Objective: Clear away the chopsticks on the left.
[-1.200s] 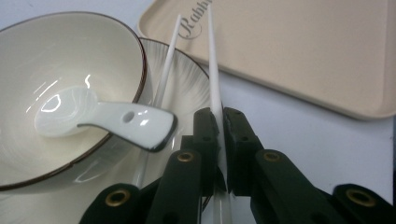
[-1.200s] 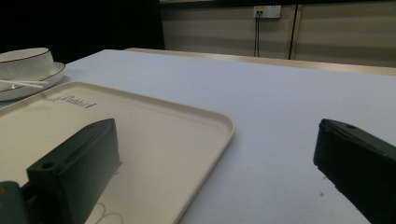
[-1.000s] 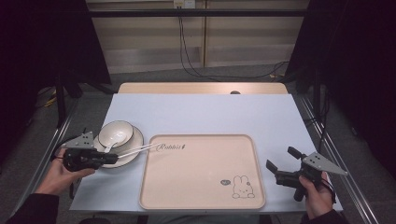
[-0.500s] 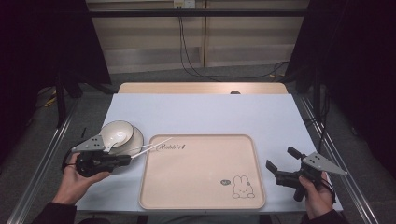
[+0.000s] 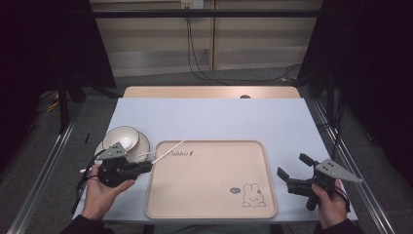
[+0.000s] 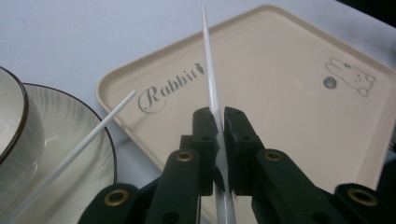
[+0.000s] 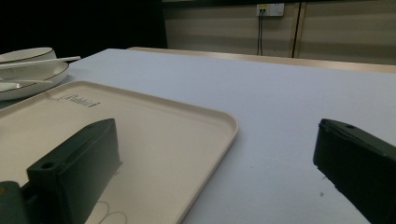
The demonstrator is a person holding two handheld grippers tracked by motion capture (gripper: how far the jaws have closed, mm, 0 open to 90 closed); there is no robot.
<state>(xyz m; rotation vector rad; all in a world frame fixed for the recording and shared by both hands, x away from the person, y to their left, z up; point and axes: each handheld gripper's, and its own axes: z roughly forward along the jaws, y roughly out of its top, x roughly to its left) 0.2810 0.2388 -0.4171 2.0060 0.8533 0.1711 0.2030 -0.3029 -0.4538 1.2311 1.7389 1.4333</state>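
With the left gripper (image 6: 219, 140) clamped on one white chopstick (image 6: 211, 88), its tip sticks out past the fingertips over the tray (image 6: 299, 88) corner, likely headed there; second chopstick (image 6: 88, 135) lies left of the fingers on the plate (image 6: 86, 163) beside the bowl (image 6: 16, 126). Right gripper (image 5: 294, 173) idles beside the tray, fingers wide apart, holding nothing

Bowl (image 6: 14, 126) cut by left edge — chopstick (image 6: 212, 93) tail behind jaws.
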